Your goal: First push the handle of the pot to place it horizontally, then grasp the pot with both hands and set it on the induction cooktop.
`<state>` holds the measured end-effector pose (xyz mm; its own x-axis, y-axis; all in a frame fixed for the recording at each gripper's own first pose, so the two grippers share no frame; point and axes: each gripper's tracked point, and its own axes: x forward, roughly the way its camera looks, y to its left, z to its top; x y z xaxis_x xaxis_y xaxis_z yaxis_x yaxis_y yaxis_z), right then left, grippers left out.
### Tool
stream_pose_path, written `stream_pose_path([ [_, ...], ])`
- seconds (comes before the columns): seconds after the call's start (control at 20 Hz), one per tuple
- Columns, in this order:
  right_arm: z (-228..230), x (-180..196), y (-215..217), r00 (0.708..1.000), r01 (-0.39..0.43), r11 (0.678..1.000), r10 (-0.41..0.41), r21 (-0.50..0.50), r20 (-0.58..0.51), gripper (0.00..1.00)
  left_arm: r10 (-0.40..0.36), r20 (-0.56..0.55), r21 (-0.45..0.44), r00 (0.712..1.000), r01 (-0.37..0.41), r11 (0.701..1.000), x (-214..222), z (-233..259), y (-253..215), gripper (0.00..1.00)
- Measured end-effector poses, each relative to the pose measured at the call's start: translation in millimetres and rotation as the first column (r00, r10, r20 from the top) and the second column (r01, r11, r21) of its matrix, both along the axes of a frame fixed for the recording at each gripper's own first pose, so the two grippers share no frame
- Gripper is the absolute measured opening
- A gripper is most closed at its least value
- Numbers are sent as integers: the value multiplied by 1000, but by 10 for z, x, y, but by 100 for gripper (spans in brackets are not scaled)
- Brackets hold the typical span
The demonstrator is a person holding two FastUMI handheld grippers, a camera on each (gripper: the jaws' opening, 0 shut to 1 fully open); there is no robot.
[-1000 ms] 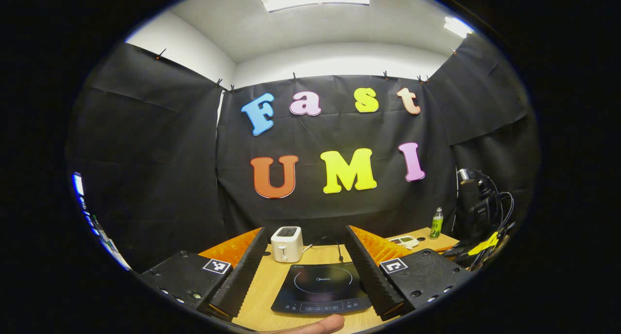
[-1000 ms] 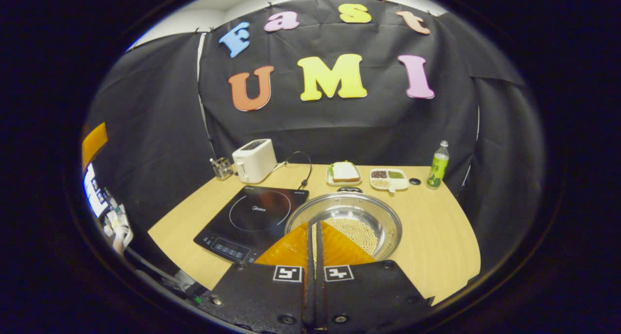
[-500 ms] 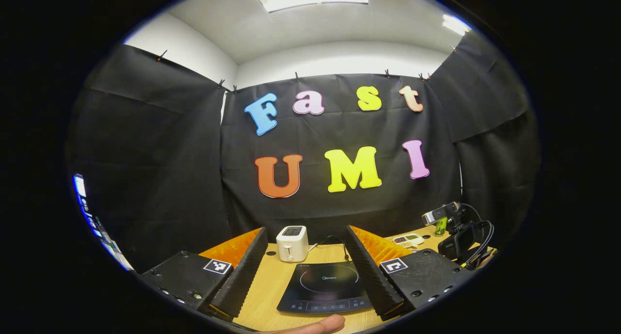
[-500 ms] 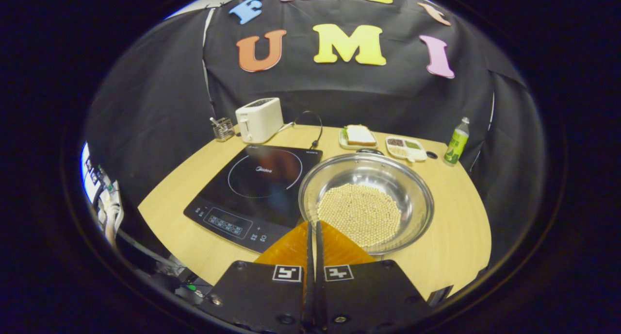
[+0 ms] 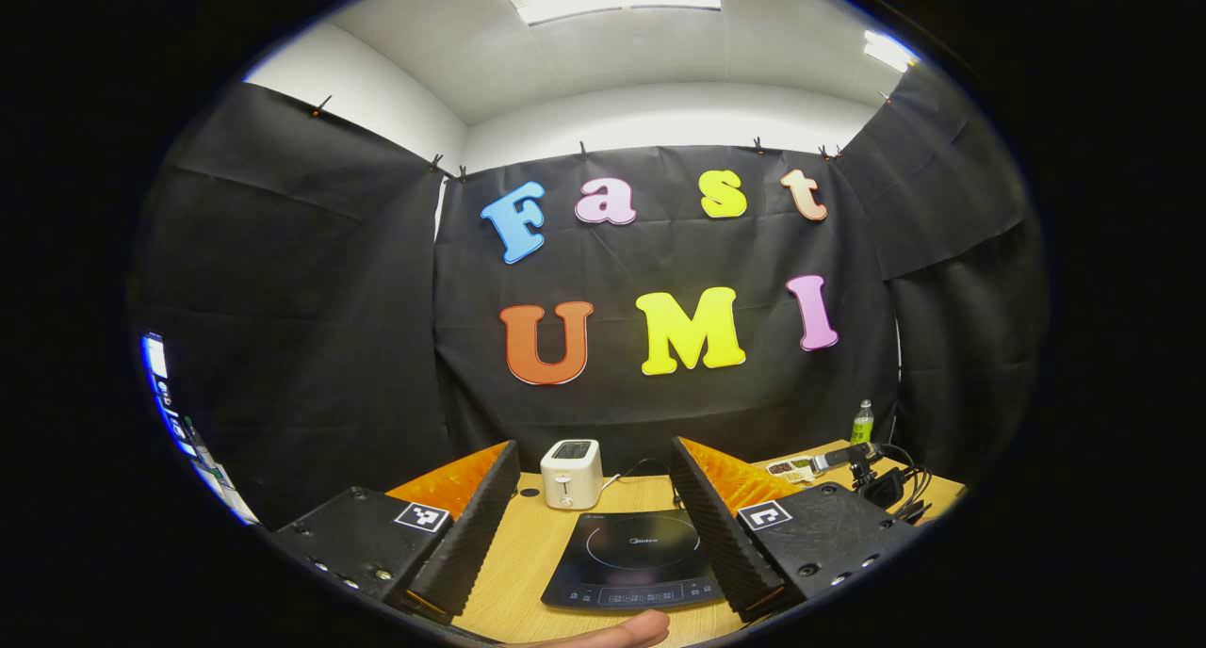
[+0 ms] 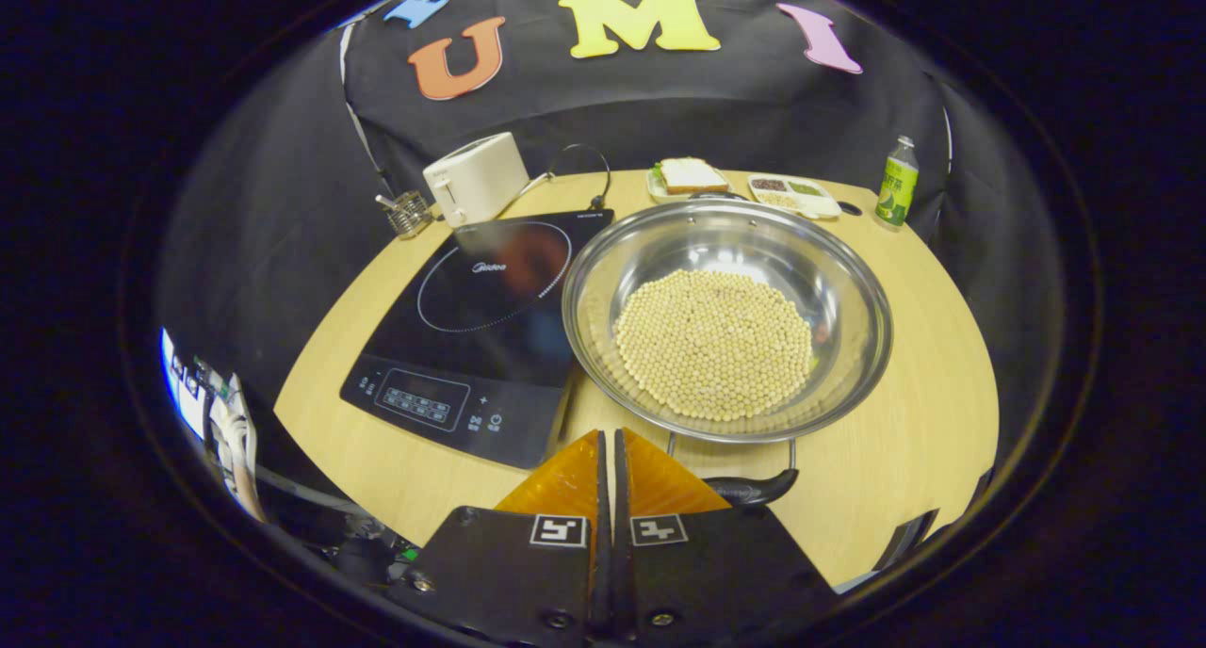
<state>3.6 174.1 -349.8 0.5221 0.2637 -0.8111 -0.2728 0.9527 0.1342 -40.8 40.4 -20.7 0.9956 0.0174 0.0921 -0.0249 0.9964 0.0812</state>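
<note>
A steel pot [image 6: 853, 299] with a layer of pale beans [image 6: 711, 342] sits on the wooden table, right of the black induction cooktop [image 6: 480, 318] and touching its edge. The pot's near handle [image 6: 754, 488] points toward me, just right of my right gripper [image 6: 608, 436], which hovers shut and holds nothing. The far handle [image 6: 702, 196] peeks over the back rim. My left gripper [image 5: 594, 445] is open and holds nothing, hanging above the cooktop [image 5: 631, 558]. The right gripper [image 5: 871, 474] with its cables shows low at the right of the left gripper view.
A white toaster [image 6: 474, 177], a wire utensil holder [image 6: 407, 213], a plate with a sandwich [image 6: 688, 175], a divided tray [image 6: 791, 194] and a green bottle [image 6: 895, 182] line the table's back edge. A person's fingertip [image 5: 612, 629] shows at the bottom.
My right gripper has come forward and tipped down over the pot, bringing the near handle into sight. In the left gripper view it has sunk lower. My left gripper has barely shifted.
</note>
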Motion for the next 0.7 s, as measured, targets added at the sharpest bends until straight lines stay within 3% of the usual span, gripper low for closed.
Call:
stream_pose_path([
  [0.2, -147, -73, -25, 996, 39, 998, -35, 47, -83, 4, 0, -9, 8, 1000, 0, 1000, 8, -47, -8, 95],
  [0.7, -144, -32, -233, 999, 22, 998, -20, 52, -34, 4, -21, -27, 18, 999, 21, 1000, 9, -136, -74, 95],
])
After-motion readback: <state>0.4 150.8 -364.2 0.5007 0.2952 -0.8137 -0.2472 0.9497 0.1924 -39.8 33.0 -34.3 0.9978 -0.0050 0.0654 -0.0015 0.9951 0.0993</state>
